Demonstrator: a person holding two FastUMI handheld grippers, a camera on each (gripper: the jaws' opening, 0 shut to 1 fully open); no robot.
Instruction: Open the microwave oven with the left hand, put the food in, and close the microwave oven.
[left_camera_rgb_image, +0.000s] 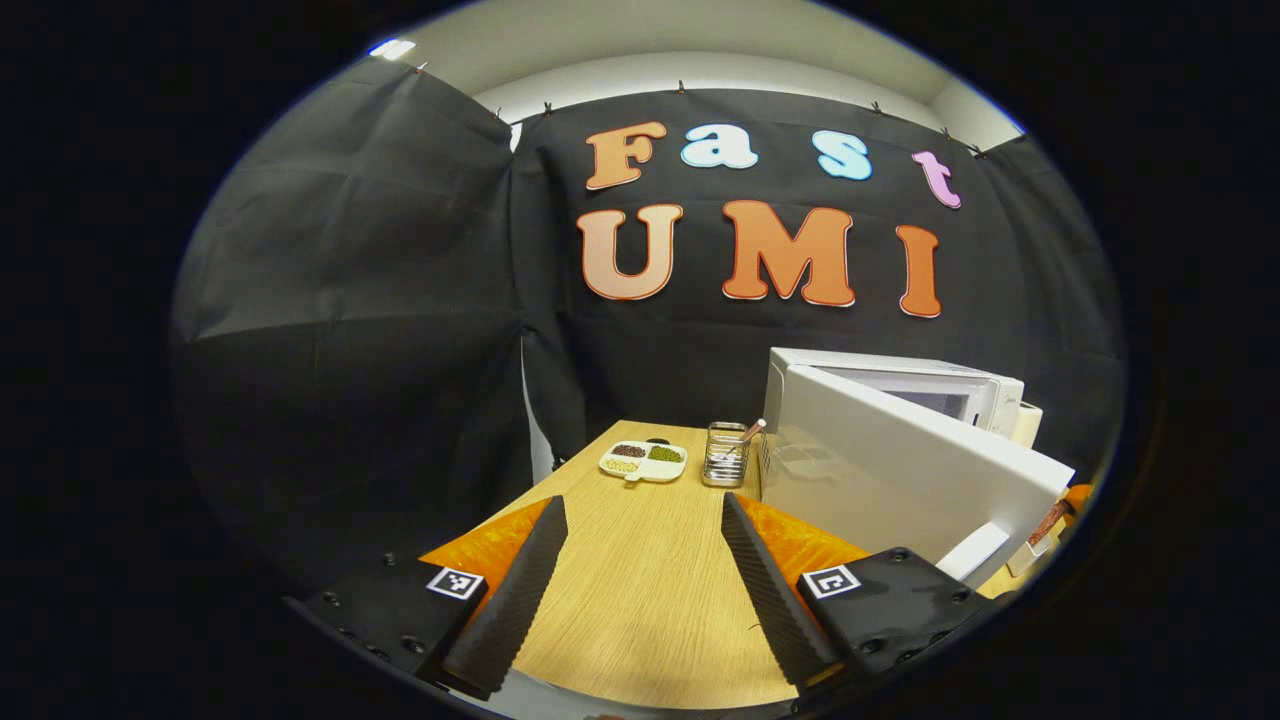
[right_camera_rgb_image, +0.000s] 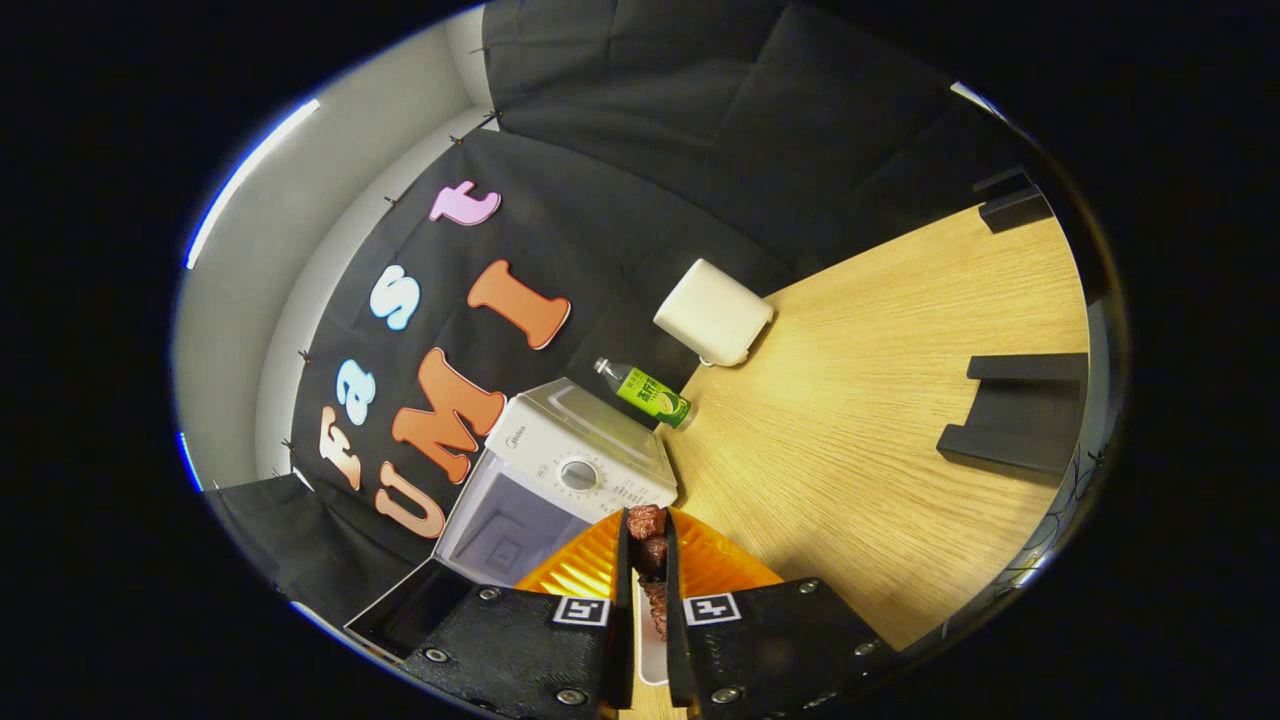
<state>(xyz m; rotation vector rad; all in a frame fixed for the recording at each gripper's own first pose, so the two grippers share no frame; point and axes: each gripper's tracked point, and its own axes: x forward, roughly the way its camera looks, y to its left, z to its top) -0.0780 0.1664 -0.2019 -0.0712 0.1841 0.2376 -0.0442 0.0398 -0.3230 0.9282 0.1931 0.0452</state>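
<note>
The white microwave (left_camera_rgb_image: 900, 385) stands at the table's right side with its door (left_camera_rgb_image: 900, 470) swung wide open toward me. My left gripper (left_camera_rgb_image: 642, 503) hovers open over the wooden table (left_camera_rgb_image: 640, 610), left of the door, with nothing between its fingers. In the right gripper view the microwave (right_camera_rgb_image: 580, 450) looks tilted, and its bare cavity (right_camera_rgb_image: 505, 535) faces me. My right gripper (right_camera_rgb_image: 646, 515) is shut on the food (right_camera_rgb_image: 645, 522), reddish-brown chunks on a narrow white tray, just in front of the control panel. That food (left_camera_rgb_image: 1048, 522) also peeks past the door's edge.
A white divided dish (left_camera_rgb_image: 643, 460) with grains and a wire holder (left_camera_rgb_image: 724, 453) sit at the table's far end. A green bottle (right_camera_rgb_image: 650, 393) and a white container (right_camera_rgb_image: 713, 311) stand beyond the microwave. Two black blocks (right_camera_rgb_image: 1010, 410) lie on the table to its right.
</note>
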